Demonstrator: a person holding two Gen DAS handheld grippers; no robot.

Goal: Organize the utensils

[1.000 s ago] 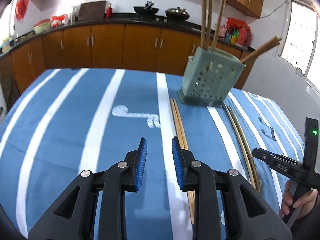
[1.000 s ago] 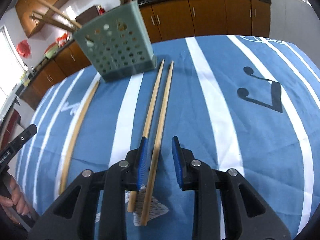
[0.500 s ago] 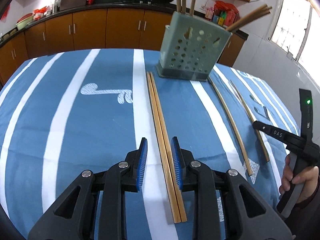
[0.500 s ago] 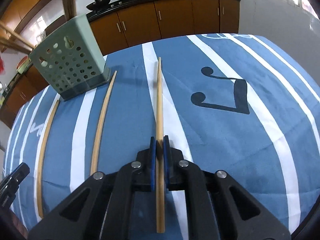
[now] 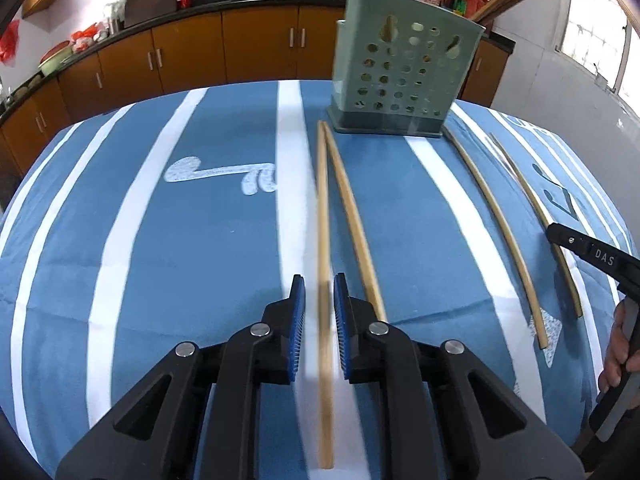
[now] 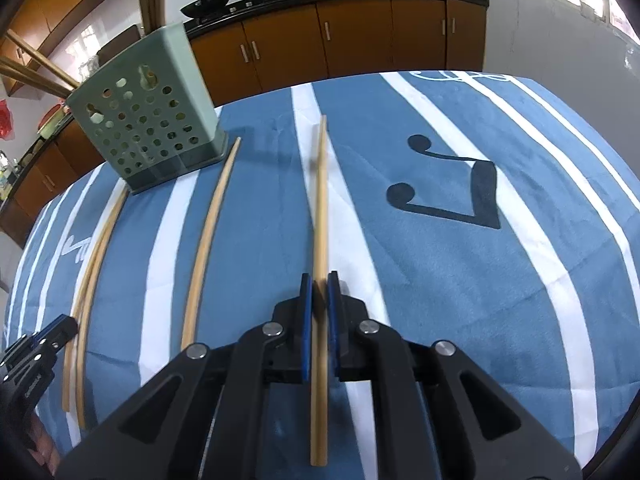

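A blue tablecloth (image 5: 200, 240) with white stripes and music-note motifs, one white (image 5: 224, 174), one black (image 6: 448, 184). Pale tan wooden chopsticks (image 5: 324, 240). A sage-green holder (image 5: 400, 72) dotted with round holes. Black grippers with blue pads (image 5: 298, 320). Orange-brown cabinets (image 6: 360, 40).

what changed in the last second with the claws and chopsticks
The right claw shut on one chopstick of its pair. The left claw moved up to straddle another chopstick, narrowing but not yet clamped. The green holder stayed put.
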